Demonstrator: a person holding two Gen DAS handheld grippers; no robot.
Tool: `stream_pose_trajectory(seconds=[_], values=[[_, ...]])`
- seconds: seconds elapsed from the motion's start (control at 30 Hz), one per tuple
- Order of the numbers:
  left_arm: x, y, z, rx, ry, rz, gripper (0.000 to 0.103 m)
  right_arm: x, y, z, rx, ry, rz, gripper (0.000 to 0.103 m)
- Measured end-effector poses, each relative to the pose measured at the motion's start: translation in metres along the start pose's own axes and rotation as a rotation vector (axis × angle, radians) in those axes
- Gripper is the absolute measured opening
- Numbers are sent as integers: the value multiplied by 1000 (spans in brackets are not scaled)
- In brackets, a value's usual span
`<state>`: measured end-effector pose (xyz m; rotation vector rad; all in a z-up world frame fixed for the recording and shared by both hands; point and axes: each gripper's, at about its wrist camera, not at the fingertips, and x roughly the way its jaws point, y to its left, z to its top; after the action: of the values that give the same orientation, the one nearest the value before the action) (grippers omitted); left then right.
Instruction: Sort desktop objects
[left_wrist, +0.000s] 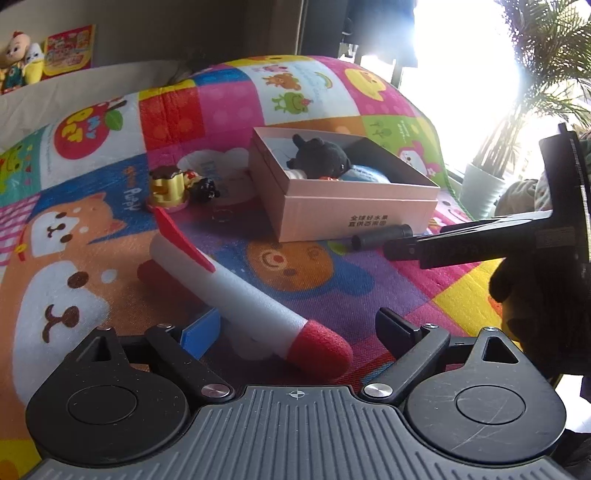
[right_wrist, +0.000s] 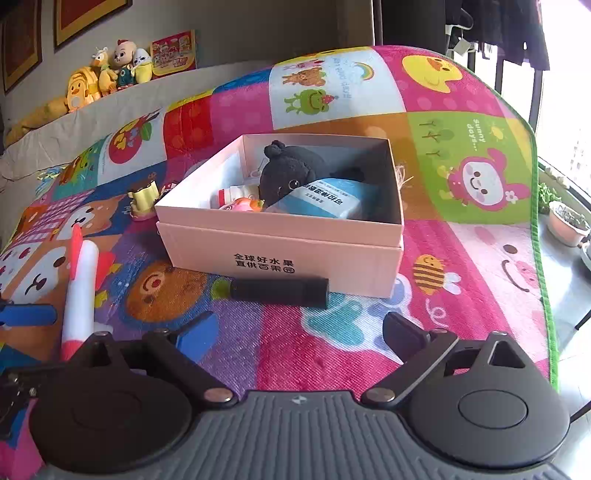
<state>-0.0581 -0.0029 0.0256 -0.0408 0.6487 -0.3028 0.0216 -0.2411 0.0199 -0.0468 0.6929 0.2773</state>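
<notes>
A pink cardboard box (right_wrist: 280, 254) stands open on the colourful play mat (right_wrist: 461, 184). It holds a black plush toy (right_wrist: 291, 173), a blue-white packet (right_wrist: 325, 199) and small items. A black cylinder (right_wrist: 279, 291) lies against the box front; it also shows in the left wrist view (left_wrist: 382, 237). A white foam rocket with a red nose (left_wrist: 240, 291) lies between my left gripper's open fingers, nose toward the camera. My left gripper (left_wrist: 295, 332) is open around it. My right gripper (right_wrist: 299, 332) is open and empty, just short of the cylinder.
A gold pudding-shaped toy (left_wrist: 168, 188) and a small black figure (left_wrist: 207, 188) lie left of the box (left_wrist: 332, 218). Plush toys (right_wrist: 110, 70) line a ledge behind. A potted plant (left_wrist: 484, 184) stands past the mat's right edge. The right gripper shows in the left view (left_wrist: 480, 243).
</notes>
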Motion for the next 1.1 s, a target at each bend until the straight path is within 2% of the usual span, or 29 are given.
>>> stream_pose_trajectory(seconds=[0.1,0.23,0.27,0.3,0.33,0.37,0.53,0.6,0.63,0.77,0.87,1.1], values=[[-2,6,-1,-22,2,3,96,22,13,9,-6,30,-7,97],[-5,10,-4,-52,9,-10,96,47,20,16,64,100,-33,98],[-5,11,-4,-59,10,-14,97,48,23,16,69,84,-56,93],[-4,11,-3,-65,13,-17,97,49,26,16,55,78,-74,82],[-2,11,-2,-75,19,-17,97,49,30,15,36,72,-93,76],[0,12,-1,-92,31,-15,98,48,32,15,20,64,-104,75],[19,23,8,-254,90,-30,98,29,29,9,1,59,-78,74],[29,23,14,-267,103,6,98,14,28,4,-17,41,-66,74],[34,21,17,-248,102,29,98,6,27,0,-26,34,-59,75],[51,3,24,-67,118,121,98,-21,28,-15,-77,1,-49,75],[56,-7,21,41,147,146,98,-36,26,-27,-113,-16,-53,75],[31,-1,14,201,145,219,98,-43,18,-45,-91,3,-47,74]])
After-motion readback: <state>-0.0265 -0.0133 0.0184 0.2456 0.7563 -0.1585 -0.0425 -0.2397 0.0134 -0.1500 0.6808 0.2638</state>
